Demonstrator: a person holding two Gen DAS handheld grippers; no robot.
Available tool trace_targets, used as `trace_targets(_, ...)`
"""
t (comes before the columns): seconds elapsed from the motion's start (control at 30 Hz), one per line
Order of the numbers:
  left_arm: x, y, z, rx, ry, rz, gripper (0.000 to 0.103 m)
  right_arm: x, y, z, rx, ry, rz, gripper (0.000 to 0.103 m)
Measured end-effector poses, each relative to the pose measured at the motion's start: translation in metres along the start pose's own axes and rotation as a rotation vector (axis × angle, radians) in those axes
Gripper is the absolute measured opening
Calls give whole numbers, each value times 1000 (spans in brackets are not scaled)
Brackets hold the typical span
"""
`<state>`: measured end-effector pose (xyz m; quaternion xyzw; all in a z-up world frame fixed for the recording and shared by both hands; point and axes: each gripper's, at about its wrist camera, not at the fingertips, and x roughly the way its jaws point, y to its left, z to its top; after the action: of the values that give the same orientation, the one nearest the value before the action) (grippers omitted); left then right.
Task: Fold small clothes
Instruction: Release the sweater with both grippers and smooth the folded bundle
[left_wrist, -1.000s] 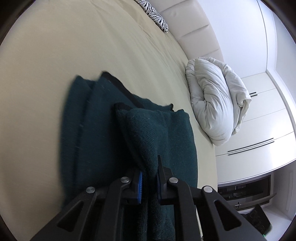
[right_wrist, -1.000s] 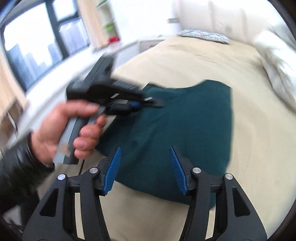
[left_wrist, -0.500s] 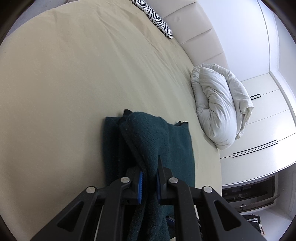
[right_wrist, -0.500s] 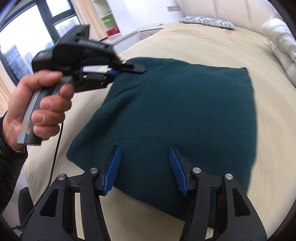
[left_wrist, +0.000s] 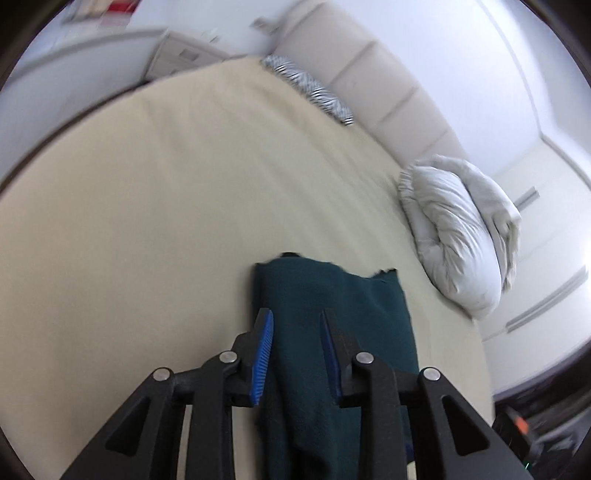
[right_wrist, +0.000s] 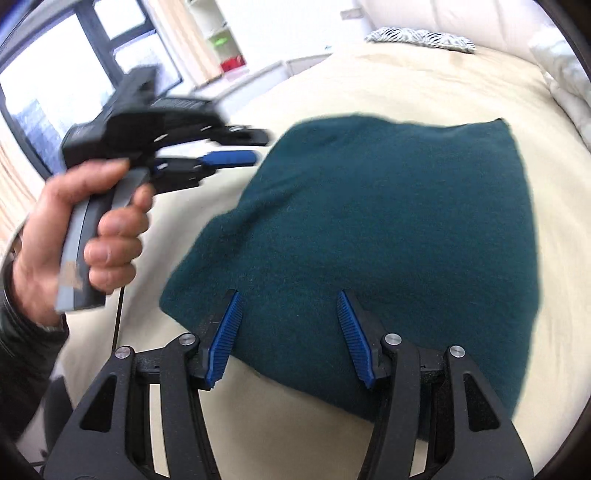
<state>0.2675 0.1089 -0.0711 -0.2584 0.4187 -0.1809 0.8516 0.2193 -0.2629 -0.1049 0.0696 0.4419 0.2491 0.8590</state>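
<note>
Sweater (left_wrist: 332, 332), dark green, folded on the bed (left_wrist: 147, 221); left view: my left gripper (left_wrist: 295, 343) is opening, cloth showing between its parted fingers. Right view: my right gripper (right_wrist: 288, 332) hangs open over the sweater's near edge, grasping nothing.

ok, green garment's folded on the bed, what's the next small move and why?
Probably bring the right hand-held gripper down onto the near edge of the green garment and pinch it. Its jaws are open right above that edge, while the left hand-held gripper is opening, off to the side with nothing between its jaws.
</note>
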Motion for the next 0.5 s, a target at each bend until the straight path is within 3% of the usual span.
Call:
trace_targets(0.07,-3,-21,-13,95,10,5,27,-20,-15,-5,81,-53,32,52)
trace_targets(0.17,18,-41,-42,217,78,71,27,-30,-45,-11,169,-52,24,52)
trace_targets(0.23,37,-26,-56,197,123,96,24,-35,-59,-21,231,-42,39,51)
trace_targets(0.27,39,-21,-58,180,122,89,13,-34,-70,-24,260,-43,61,50)
trace_targets(0.37,39,0,-59,108,115,24,12,-34,-92,-49,337,-34,111,35)
trace_targets(0.47,37,0,-58,126,115,24,12,-43,-123,-65,424,-33,179,22)
trace_targets(0.5,36,0,-58,128,114,27,12,-42,-130,-65,443,-33,193,22)
